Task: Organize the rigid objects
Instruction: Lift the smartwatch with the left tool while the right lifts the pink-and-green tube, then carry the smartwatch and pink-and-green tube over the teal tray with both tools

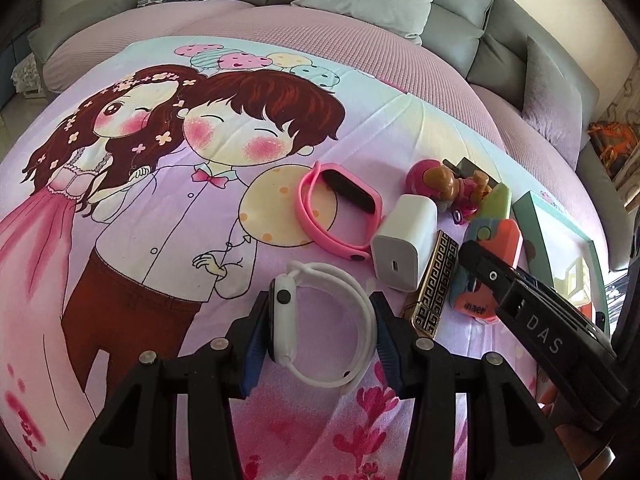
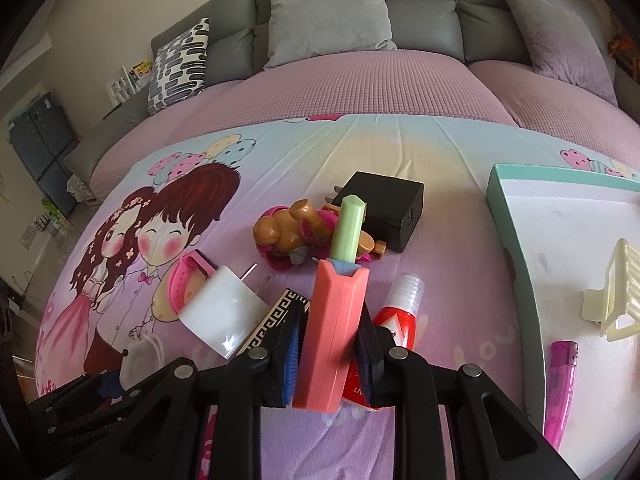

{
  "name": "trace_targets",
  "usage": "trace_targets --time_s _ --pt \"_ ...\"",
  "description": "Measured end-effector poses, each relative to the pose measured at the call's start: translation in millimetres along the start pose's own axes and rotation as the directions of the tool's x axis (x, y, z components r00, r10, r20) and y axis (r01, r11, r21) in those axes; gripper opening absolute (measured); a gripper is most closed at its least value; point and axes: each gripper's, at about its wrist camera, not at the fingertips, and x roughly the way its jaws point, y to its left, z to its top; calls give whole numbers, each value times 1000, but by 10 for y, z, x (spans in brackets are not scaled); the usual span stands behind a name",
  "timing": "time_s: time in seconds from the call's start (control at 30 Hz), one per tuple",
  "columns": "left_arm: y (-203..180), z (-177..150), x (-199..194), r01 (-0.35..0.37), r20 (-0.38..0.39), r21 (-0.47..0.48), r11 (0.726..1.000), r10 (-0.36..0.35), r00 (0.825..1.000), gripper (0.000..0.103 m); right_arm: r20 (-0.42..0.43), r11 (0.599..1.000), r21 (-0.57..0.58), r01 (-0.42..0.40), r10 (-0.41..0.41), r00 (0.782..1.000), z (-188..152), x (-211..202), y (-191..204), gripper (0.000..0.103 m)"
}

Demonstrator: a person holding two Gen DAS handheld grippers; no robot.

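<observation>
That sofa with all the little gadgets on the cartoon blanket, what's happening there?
A person is sorting small objects with two hand-held grippers. The left hand-held gripper straddles a white smartwatch lying on the blanket. The right hand-held gripper is shut on a coral-pink case with a pale green stick. A white charger, black charger, toy figure and pink band lie loose. The teal-rimmed tray holds a cream clip and a pink lighter.

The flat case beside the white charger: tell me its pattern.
A gold-and-black Greek key maze on the case, clearest in the left wrist view.

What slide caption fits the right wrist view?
Right gripper shut on a coral toy knife above a cartoon bedsheet.
</observation>
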Motion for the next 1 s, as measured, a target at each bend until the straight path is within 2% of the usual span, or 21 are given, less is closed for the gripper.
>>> trace_targets --time_s 0.53,1.0 --pt "-43 44 -220 -18 51 5 1000 18 999 50 31 998 53 -32 30 999 -85 -370 -181 22" --pt "-84 75 -404 -17 98 7 1000 17 995 50 155 997 71 -33 22 988 5 -949 -261 22"
